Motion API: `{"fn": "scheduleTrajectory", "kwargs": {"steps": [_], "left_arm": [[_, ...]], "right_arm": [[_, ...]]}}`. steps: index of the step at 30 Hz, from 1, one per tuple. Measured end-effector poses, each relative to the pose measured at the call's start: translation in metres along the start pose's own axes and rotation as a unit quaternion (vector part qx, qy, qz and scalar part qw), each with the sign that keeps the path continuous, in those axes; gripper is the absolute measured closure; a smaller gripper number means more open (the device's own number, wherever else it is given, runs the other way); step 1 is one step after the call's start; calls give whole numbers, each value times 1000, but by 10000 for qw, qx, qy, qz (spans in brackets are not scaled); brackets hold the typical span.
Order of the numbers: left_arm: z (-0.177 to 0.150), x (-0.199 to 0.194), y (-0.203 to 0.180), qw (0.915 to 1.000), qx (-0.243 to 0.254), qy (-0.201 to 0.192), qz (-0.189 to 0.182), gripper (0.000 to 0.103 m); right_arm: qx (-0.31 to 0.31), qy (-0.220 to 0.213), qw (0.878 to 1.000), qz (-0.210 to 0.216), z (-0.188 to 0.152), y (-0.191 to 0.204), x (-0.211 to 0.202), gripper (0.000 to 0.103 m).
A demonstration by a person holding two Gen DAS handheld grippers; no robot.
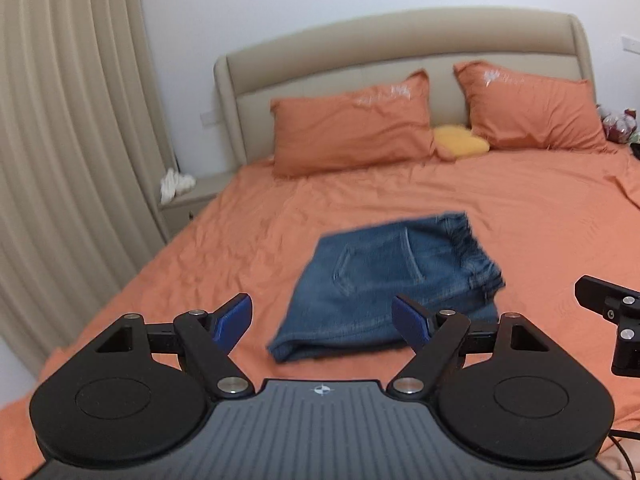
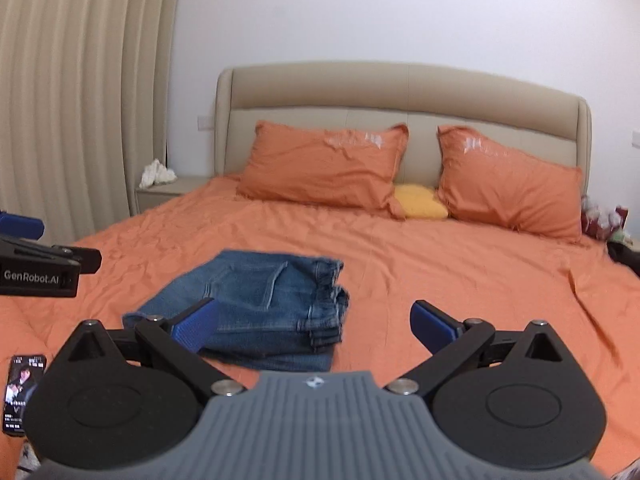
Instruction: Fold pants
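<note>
Blue denim pants (image 1: 384, 284) lie folded into a compact stack on the orange bed sheet (image 1: 520, 216). In the right wrist view the pants (image 2: 260, 304) show several layers, waistband at the right edge. My left gripper (image 1: 322, 320) stands open just short of the stack's near edge, nothing between its blue pads (image 1: 234, 322). My right gripper (image 2: 314, 326) is open too, above the sheet near the stack's right side, its left pad (image 2: 196, 328) in front of the denim and apart from it. The right gripper's black body (image 1: 612, 320) shows at the left view's right edge.
Two orange pillows (image 2: 324, 164) and a yellow cushion (image 2: 420, 200) lean against the beige headboard (image 2: 400, 92). A bedside table (image 2: 168, 192) holds white cloth beside the curtain (image 2: 80, 100). A phone (image 2: 22, 392) lies on the near left of the bed. Dark items (image 2: 604, 220) sit far right.
</note>
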State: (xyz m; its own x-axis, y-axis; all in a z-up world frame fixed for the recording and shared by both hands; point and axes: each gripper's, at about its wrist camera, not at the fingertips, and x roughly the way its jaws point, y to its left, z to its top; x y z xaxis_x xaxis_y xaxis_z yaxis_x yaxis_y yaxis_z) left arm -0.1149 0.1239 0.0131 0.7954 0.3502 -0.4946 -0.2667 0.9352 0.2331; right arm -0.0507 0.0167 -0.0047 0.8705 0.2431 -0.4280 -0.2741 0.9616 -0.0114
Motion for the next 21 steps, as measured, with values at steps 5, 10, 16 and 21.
{"fn": "scheduleTrajectory", "kwargs": {"steps": [5, 10, 16, 21], "left_arm": [[-24, 25, -3, 9977, -102, 674, -43, 10], [-37, 42, -8, 9954, -167, 938, -42, 10], [-39, 55, -18, 9939, -125, 1075, -208, 10], [-37, 62, -24, 9932, -64, 1130, -271, 10]], "right_arm": [[75, 473, 9988, -63, -18, 0, 22, 5], [255, 770, 9966, -123, -29, -3, 42, 5], [279, 1082, 9935, -217, -40, -4, 65, 5], [288, 1173, 9924, -231, -42, -7, 73, 5]]}}
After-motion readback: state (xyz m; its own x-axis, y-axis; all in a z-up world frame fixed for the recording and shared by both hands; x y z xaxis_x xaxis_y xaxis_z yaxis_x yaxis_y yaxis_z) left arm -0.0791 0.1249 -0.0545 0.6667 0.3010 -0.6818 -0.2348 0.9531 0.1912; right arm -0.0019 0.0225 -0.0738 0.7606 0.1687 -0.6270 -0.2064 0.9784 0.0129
